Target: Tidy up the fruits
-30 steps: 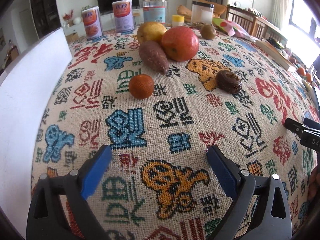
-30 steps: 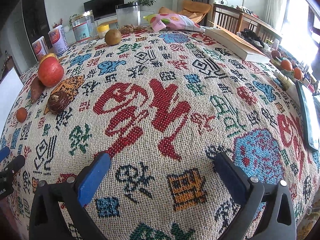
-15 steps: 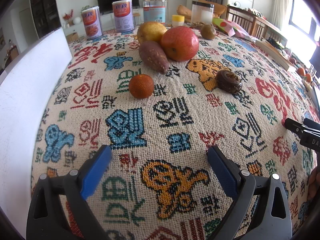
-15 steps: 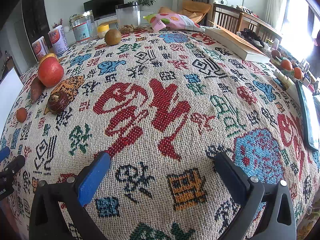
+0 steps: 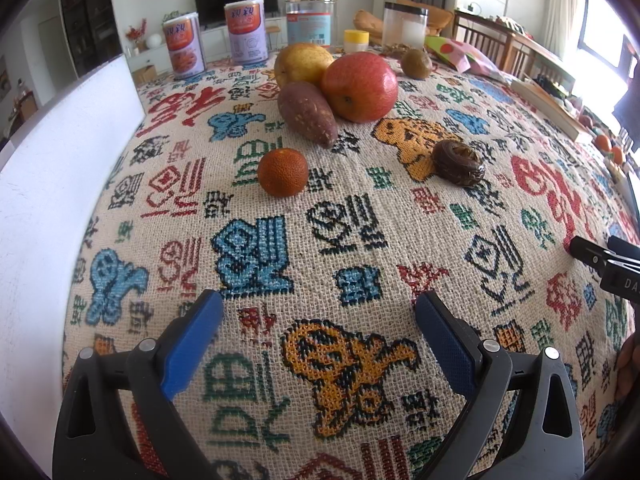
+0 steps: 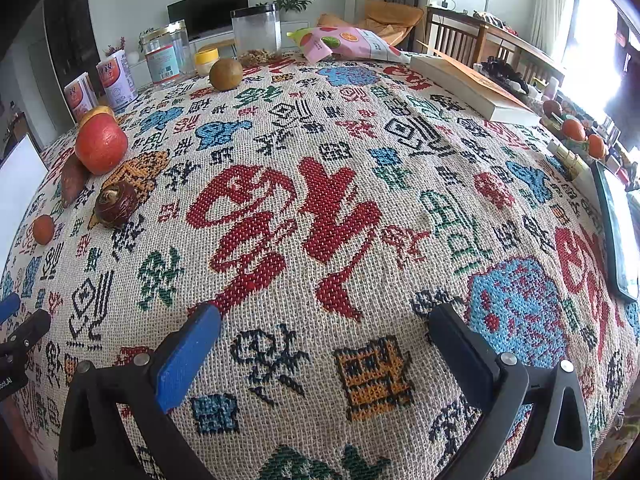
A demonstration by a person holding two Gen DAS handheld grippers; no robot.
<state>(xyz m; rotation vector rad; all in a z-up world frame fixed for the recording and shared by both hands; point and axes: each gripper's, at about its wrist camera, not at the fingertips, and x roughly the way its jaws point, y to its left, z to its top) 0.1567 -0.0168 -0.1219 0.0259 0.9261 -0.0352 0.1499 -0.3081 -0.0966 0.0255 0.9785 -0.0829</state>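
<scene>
Left wrist view: the left gripper [image 5: 318, 312] hangs low over the patterned cloth [image 5: 360, 240], its blue-padded fingers [image 5: 188, 344] spread wide with nothing between them. Ahead lies a small orange [image 5: 283, 172], alone on the cloth. Farther off sits a cluster: a sweet potato [image 5: 306, 114] touching a big red fruit [image 5: 359, 86], with a yellow fruit [image 5: 303, 63] just behind them. To the right of the orange, well apart from it, is a dark brown round fruit [image 5: 458, 163]. A brown-green fruit [image 5: 416, 63] sits far back, near two cans [image 5: 184, 50] and jars [image 5: 308, 20]. A white board [image 5: 52, 200] runs along the left edge. The right gripper's tip [image 5: 600, 258] shows at the right edge.

Right wrist view: the right gripper [image 6: 324, 322] is also wide open and holds nothing, over a bare stretch of cloth [image 6: 320, 220]. All the fruit lies far left: the red fruit [image 6: 101, 148], the sweet potato [image 6: 74, 179] beside it, the dark fruit [image 6: 116, 204] nearer, the orange [image 6: 43, 230] at the edge. The brown-green fruit [image 6: 226, 75] is at the far side by a clear jar [image 6: 256, 34]. A book [image 6: 472, 88] and snack bag [image 6: 344, 42] lie far right.
</scene>
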